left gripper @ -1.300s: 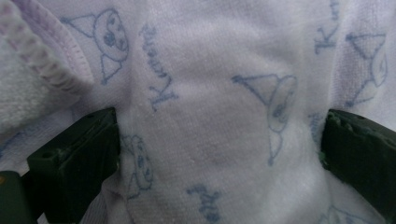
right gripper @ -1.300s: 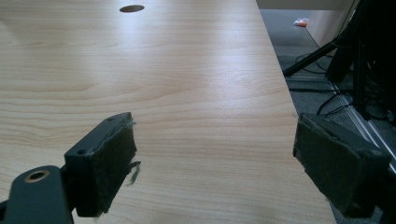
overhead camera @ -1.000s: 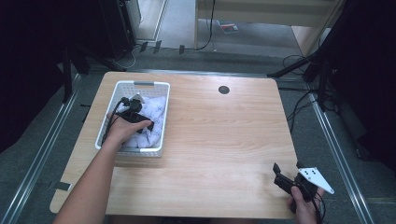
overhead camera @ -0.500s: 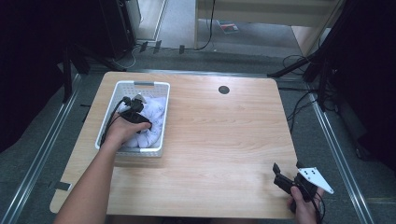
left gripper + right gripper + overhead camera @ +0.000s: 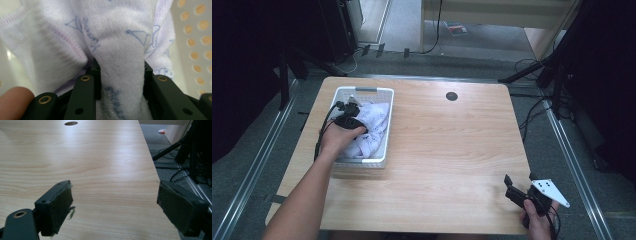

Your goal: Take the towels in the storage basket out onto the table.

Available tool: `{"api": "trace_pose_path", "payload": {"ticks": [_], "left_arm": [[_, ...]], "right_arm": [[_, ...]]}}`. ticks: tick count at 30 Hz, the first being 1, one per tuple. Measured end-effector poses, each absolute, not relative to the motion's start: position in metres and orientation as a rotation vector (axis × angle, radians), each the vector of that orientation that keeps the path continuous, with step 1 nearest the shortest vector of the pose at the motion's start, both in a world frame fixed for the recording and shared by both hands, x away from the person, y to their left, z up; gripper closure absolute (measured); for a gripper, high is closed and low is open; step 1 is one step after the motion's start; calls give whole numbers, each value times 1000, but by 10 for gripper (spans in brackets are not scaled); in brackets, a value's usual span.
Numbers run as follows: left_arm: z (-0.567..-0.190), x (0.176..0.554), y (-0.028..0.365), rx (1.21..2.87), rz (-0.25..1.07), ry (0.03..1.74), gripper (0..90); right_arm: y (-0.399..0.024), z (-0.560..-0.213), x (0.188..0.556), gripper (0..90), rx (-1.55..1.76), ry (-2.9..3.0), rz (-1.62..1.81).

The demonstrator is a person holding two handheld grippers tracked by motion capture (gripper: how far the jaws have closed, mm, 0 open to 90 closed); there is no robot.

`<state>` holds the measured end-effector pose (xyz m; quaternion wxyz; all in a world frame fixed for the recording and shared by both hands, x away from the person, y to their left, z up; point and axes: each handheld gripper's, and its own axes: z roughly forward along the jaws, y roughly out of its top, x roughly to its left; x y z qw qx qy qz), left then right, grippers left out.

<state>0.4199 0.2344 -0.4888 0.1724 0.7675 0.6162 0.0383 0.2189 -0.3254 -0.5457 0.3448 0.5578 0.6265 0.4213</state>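
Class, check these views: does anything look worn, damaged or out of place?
Yes: the right gripper has a frayed pad, with loose fibres hanging off its edge above the wooden table. Nothing else stands out.

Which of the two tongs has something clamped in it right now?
The left tongs, down in the white basket, pinch a fold of white cloth; the right tongs gape open.

Left forearm (image 5: 304, 200) extended forward from the near edge, its hand (image 5: 337, 139) wrapped around the left tongs (image 5: 348, 120), jaws drawn in on a fold of cloth (image 5: 122, 75). Right hand (image 5: 539, 222) low at the near right corner, holding the right tongs (image 5: 518, 190) with jaws spread wide, nothing between them.
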Motion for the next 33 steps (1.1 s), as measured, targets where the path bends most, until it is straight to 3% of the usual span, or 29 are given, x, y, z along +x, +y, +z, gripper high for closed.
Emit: {"api": "trace_pose_path", "payload": {"ticks": [19, 33], "left_arm": [[-379, 407, 239, 2135, 258, 1667, 689], [-345, 406, 198, 2121, 247, 1563, 685]], "right_arm": [[-325, -546, 219, 135, 1449, 1626, 1093], [-325, -546, 218, 135, 1455, 1623, 1095]]}}
